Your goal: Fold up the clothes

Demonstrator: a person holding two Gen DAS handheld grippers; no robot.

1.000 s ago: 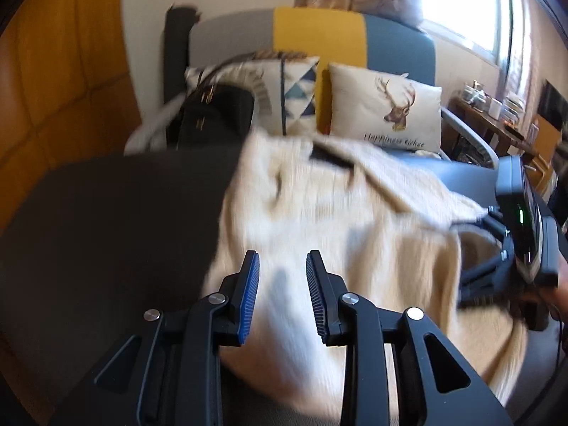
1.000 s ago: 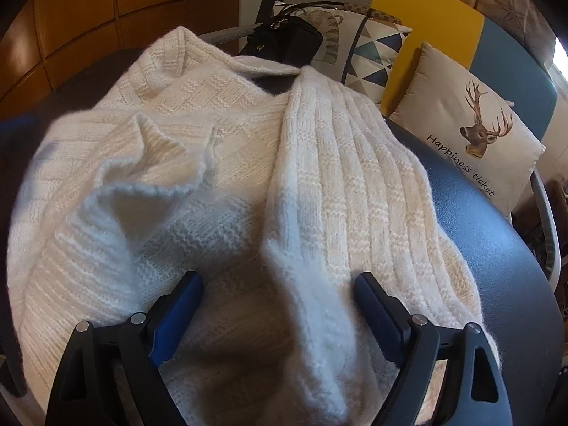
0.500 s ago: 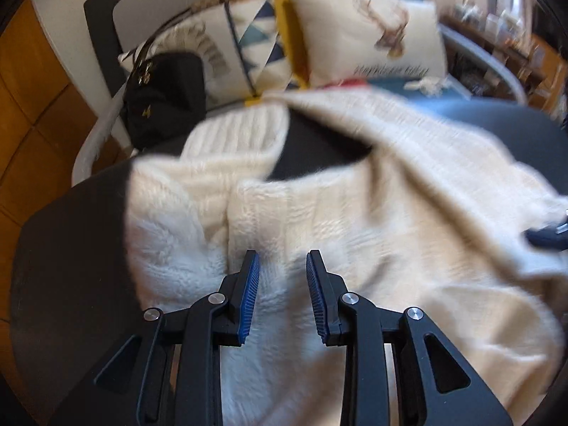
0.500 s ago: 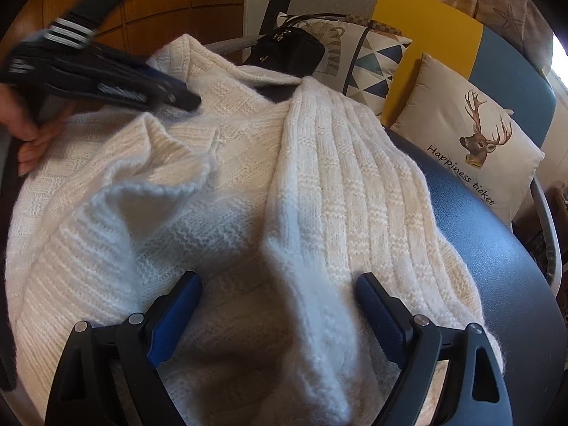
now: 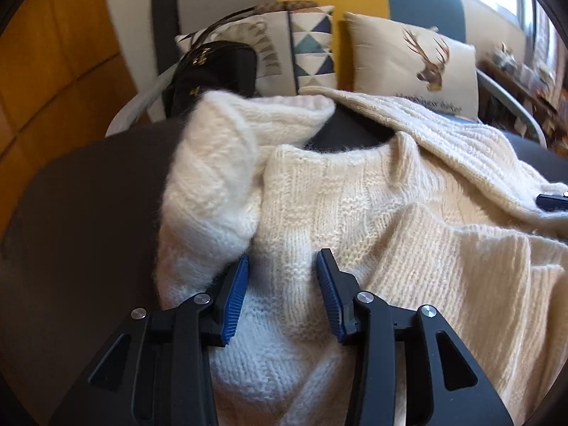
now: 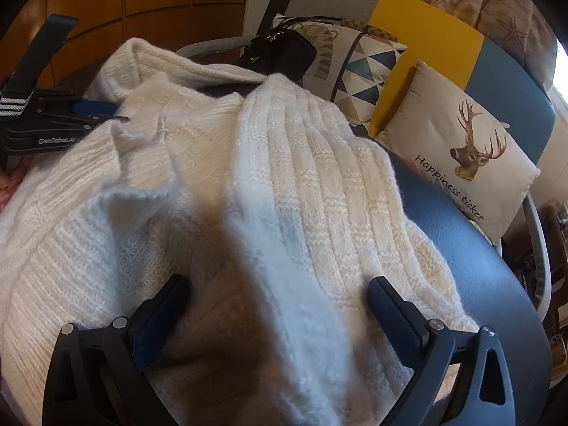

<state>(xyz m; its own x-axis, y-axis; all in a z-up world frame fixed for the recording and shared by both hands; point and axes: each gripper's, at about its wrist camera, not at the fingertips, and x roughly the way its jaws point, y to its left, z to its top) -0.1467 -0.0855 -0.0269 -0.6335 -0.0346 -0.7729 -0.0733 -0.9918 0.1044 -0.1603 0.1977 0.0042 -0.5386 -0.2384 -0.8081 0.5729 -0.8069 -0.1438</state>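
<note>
Left wrist view: my left gripper (image 5: 282, 284) sits low centre, jaws opening, knit under the gap, nothing pinched. The sweater (image 5: 372, 220) fills the middle and right of the frame, heaped on the dark table (image 5: 81, 195), a sleeve bunched at upper left.

Right wrist view: my right gripper (image 6: 278, 305) is at the bottom, jaws spreading wide around a raised fold, pads clear of it. The sweater (image 6: 291, 163) covers the centre and left. It looks thick, soft and floppy, so I judge a ribbed edge the best hold
</note>
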